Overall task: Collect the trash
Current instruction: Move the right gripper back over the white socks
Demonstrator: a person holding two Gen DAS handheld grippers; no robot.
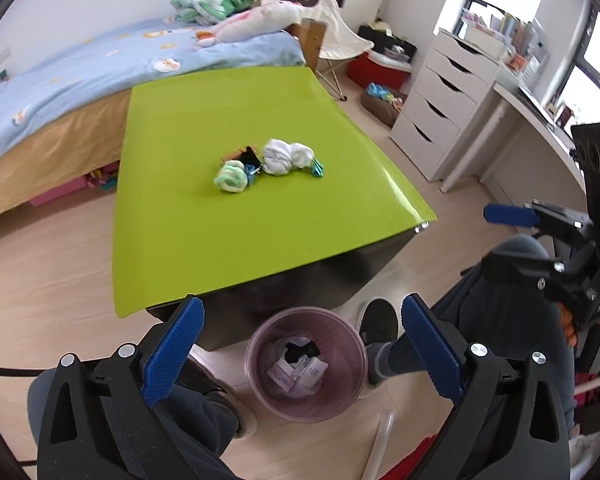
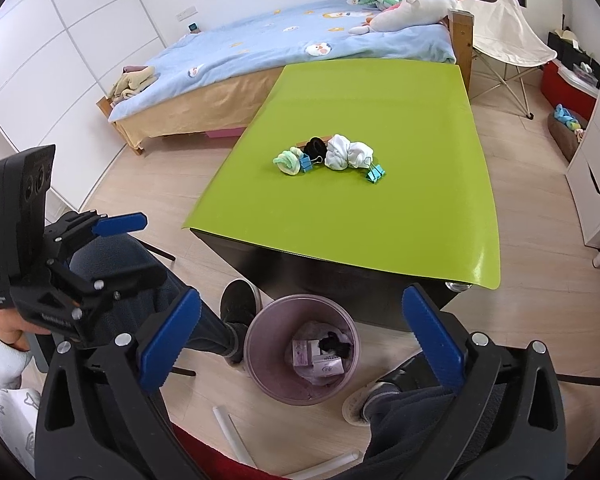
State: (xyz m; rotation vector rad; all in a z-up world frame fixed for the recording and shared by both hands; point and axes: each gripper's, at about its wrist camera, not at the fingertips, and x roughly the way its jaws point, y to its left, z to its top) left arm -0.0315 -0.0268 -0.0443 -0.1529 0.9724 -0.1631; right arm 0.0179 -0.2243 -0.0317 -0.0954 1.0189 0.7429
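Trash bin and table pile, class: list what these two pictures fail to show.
- Trash bin: lower contents, both views; top papers and a black item cover them.
- Brown item: mostly hidden behind the black roll, both views.
- Packet print in the bin: too small, both views.
- Table legs: hidden under the green top.

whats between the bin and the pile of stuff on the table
Only bare green tabletop and its near edge separate the bin from the pile; both wrist views show it.
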